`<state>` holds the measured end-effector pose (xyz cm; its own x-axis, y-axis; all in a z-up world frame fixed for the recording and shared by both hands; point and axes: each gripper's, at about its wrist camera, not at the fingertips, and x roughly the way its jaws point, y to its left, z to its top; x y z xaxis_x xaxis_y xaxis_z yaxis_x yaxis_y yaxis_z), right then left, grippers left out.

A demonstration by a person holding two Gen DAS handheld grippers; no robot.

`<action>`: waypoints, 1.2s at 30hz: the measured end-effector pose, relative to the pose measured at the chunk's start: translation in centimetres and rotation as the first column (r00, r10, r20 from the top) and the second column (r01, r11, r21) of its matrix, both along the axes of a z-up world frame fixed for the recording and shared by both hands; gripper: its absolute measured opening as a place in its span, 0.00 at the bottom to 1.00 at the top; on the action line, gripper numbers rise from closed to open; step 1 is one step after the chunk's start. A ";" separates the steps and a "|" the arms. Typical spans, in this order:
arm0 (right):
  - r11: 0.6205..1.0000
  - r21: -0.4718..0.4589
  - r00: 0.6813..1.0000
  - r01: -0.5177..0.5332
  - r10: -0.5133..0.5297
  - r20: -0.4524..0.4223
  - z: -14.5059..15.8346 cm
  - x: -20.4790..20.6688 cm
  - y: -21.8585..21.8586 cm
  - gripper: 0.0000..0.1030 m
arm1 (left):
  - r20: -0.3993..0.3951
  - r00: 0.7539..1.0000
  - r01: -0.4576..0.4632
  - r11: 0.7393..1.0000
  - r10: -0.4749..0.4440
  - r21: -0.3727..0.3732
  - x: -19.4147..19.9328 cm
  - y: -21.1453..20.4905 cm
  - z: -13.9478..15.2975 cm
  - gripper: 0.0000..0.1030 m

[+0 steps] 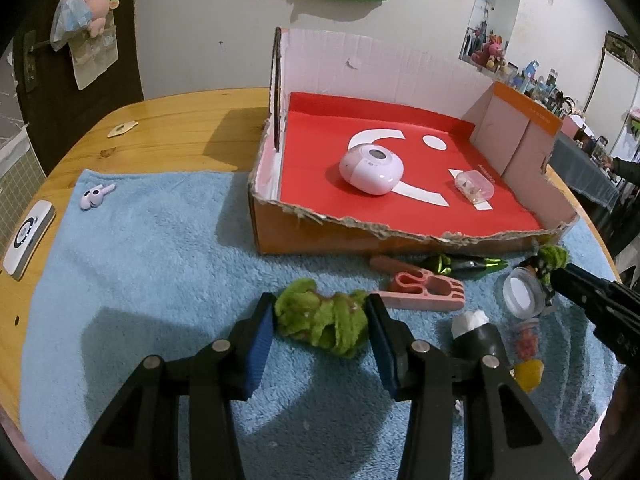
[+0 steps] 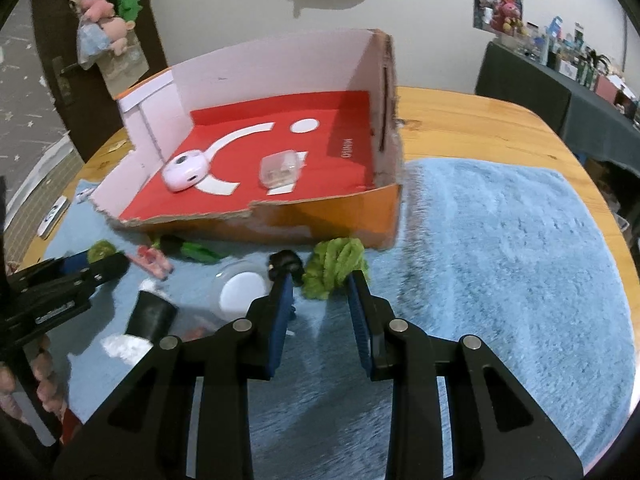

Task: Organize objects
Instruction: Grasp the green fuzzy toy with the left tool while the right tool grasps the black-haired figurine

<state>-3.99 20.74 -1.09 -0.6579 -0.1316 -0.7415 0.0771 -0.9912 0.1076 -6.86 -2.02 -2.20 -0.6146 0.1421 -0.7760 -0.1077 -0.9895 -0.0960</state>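
My left gripper [image 1: 321, 301] is closed on a green fuzzy bundle [image 1: 324, 322] that lies on the blue towel [image 1: 152, 280]; both blue pads press its sides. My right gripper [image 2: 321, 276] holds a second green fuzzy bundle [image 2: 336, 260] at its fingertips, beside a small black piece [image 2: 285, 263]. In the left wrist view the right gripper [image 1: 560, 276] comes in from the right with that bundle [image 1: 554, 256]. The cardboard box [image 1: 320, 236] with a red floor holds a pink round device [image 1: 368, 168] and a clear case [image 1: 474, 188].
In front of the box lie a pink wooden piece [image 1: 424, 288], a green wrapped item [image 1: 464, 264], a clear jar with a white lid [image 1: 520, 292], a black cylinder [image 1: 476, 332] and a yellow item [image 1: 528, 374]. A lilac toy [image 1: 94, 196] and a white device [image 1: 28, 236] sit left.
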 end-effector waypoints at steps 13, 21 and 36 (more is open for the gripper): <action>0.999 0.011 0.999 -0.047 0.046 0.026 -0.5 1.0 -1.5 0.27 | -0.001 1.000 -0.001 1.000 0.001 -0.002 -0.1 0.0 -0.1 0.45; 0.999 0.005 0.998 -0.048 0.048 0.045 -1.3 0.5 -1.5 0.27 | -0.002 1.000 0.004 1.000 -0.004 0.000 -0.1 -0.1 0.0 0.44; 0.998 0.016 0.998 -0.059 0.058 0.040 -1.4 0.0 -1.8 0.21 | -0.007 1.000 0.003 1.000 -0.003 0.006 0.0 0.0 0.0 0.40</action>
<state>-4.00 18.93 -2.51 -0.6195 -0.1561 -0.7693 0.1308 -0.9869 0.0949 -6.88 -1.99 -2.19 -0.6194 0.1486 -0.7709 -0.1118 -0.9886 -0.1008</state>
